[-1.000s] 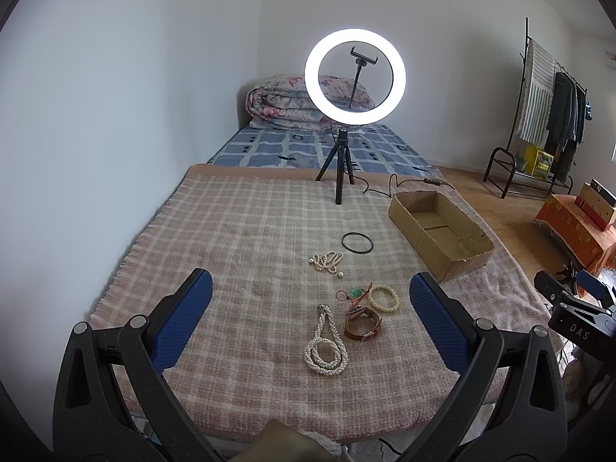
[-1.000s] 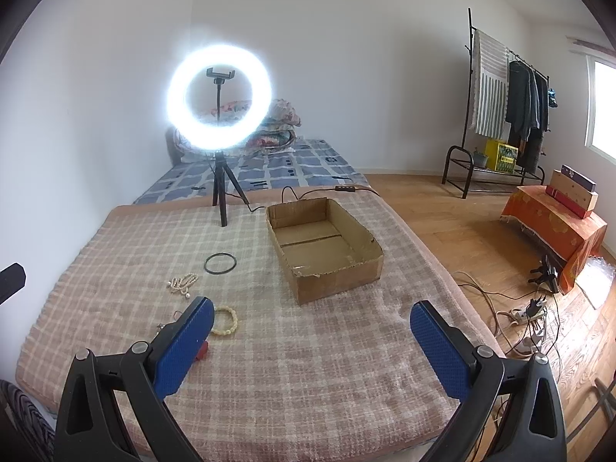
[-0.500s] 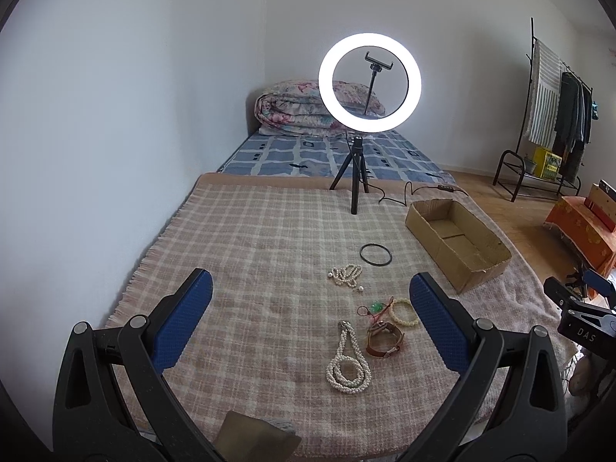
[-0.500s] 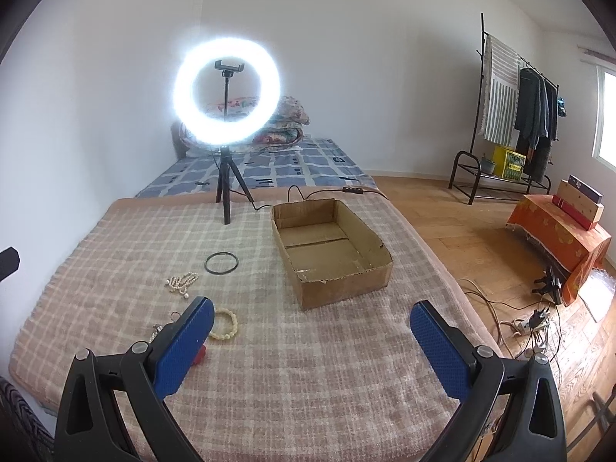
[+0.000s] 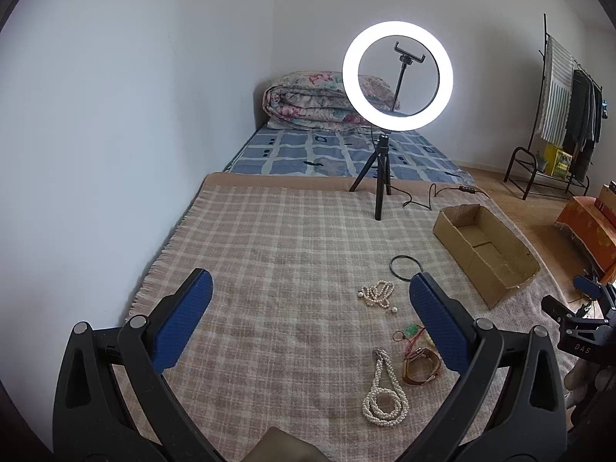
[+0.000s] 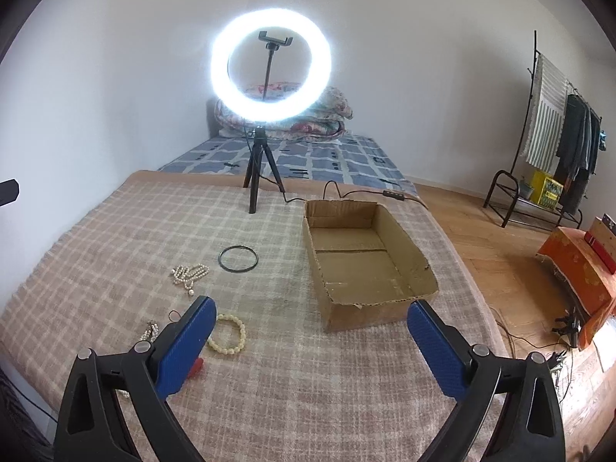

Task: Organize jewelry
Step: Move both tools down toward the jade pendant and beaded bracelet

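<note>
Pink-and-cream checked woollen blanket (image 5: 277, 254) covers the whole work surface, and everything of the task lies on it. Beyond its far edge runs a blue patterned mattress (image 5: 331, 150) with a folded floral quilt (image 5: 308, 100) against the wall. On the right side of the blanket sits an open brown cardboard box (image 6: 365, 258), its inside showing only bare flaps. A lit white ring light on a black tripod (image 5: 396, 77) stands at the far middle, its cable trailing toward the box.

Both hand-held tools hover above the near edge, touching nothing. The left gripper (image 5: 308, 323) has its blue-padded fingers (image 5: 184, 319) spread wide apart with only blanket between them; the right gripper (image 6: 308, 342) is likewise fully spread and holds nothing.

The jewelry lies in a loose group left of the box. Nearest is a long white pearl necklace (image 5: 385, 396), looped on itself, and just beside it on the right a brown leather strap bracelet (image 5: 421, 365). A cream beaded bracelet (image 6: 231, 333) rests just beside the right gripper's left finger. Farther off lies a small bunched pearl strand (image 6: 190, 273), then a thin black bangle ring (image 6: 238, 258), the closest piece to the box yet apart from it. A tiny green charm on red cord (image 5: 411, 332) sits between the pearl strand and the leather bracelet.
</note>
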Demonstrator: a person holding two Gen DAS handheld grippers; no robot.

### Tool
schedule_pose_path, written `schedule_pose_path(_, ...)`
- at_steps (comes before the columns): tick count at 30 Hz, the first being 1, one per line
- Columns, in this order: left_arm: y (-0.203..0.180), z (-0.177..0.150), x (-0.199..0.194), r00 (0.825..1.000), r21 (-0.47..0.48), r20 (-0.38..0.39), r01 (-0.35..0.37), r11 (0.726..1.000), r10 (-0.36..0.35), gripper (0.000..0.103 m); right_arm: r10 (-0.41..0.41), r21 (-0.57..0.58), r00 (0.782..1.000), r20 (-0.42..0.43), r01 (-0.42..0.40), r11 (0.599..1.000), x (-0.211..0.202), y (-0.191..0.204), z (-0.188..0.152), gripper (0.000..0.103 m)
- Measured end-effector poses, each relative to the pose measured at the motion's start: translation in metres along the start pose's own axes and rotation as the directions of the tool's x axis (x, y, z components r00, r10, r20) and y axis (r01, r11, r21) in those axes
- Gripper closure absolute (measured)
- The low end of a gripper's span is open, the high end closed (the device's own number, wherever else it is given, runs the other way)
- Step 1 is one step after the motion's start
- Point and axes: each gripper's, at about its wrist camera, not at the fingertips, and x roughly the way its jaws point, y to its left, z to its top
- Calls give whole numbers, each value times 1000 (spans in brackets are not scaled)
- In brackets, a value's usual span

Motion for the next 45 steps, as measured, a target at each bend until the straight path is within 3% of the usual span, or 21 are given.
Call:
schedule_pose_path(6,4,7,31,999,1,-46,19,1000,-19,0,84,-13,996,-39,-84,996,35,4,-2,9)
schedule_pose_path(12,-7,-11,54,992,70,-120,51,996,-42,0,156,-6,975,-161,-159,987,77,9,-18,22)
schedule_pose_path(14,-7,-20,61,983,68,-167,94,993,-81,0,177,25,965,-195,-175,984,88,5,-23,27)
schedule_pose_path(23,3,-65,88,932,20,-323,184,983,-168,7,241,94,933,-267,-224,970,112,0,-37,30)
schedule_pose_path(25,3,-72,95,917,9,-356,197,980,-181,22,247,90,928,-280,-231,969,115,4,-37,31)
schedule_pose_path(27,2,-78,103,902,-2,-387,206,979,-191,26,244,76,926,-289,-231,970,117,8,-38,31)
schedule_pose_path(33,-6,-85,121,876,-21,-426,240,971,-225,30,249,65,908,-337,-241,968,131,21,-41,37)
schedule_pose_path(39,-15,-85,146,845,-77,-450,284,956,-288,40,229,59,901,-370,-223,973,150,27,-45,40)
schedule_pose_path(45,-40,-82,167,820,-59,-476,329,942,-316,50,220,60,886,-407,-215,975,169,31,-52,48)
